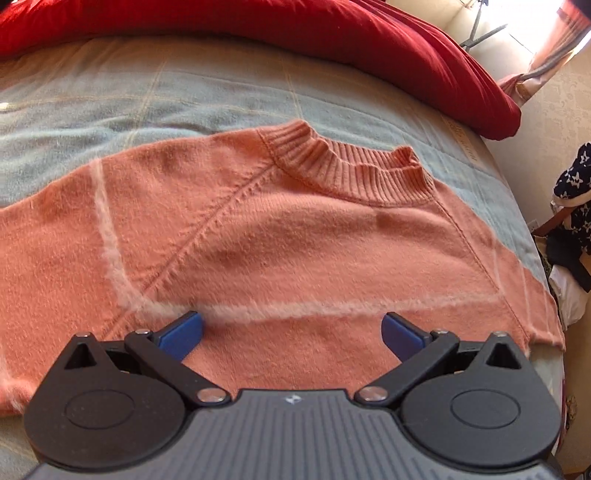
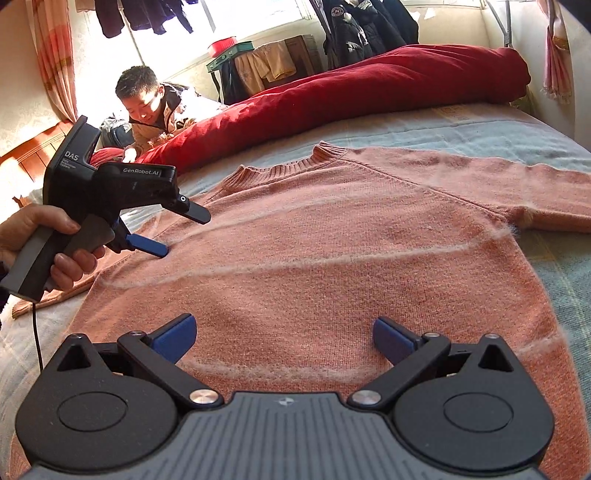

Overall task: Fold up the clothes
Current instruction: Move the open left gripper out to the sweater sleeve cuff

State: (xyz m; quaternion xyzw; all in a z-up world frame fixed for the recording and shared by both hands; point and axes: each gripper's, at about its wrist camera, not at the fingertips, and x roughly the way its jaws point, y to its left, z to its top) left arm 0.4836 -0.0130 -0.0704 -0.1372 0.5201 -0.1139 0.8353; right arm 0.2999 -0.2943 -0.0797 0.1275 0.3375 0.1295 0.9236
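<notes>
A salmon-pink knit sweater [image 1: 280,236] with thin white stripes lies flat on the bed, ribbed collar [image 1: 351,166] at the far side. My left gripper [image 1: 291,328] hovers open over its chest, nothing between the blue pads. In the right wrist view the same sweater [image 2: 332,266] spreads out, one sleeve [image 2: 517,184] stretched to the right. My right gripper [image 2: 284,336] stands open above the lower body of the sweater. The left gripper [image 2: 170,236] shows at the left of that view, held by a hand [image 2: 55,240], its blue finger [image 2: 147,245] down near the sweater's shoulder.
A pale blue checked blanket [image 1: 147,96] covers the bed. A thick red quilt [image 2: 351,85] lies bunched along the far side. A person [image 2: 155,107] leans by the bed behind it. Hanging clothes [image 2: 369,26] and a chair with garments [image 2: 266,66] stand by the window.
</notes>
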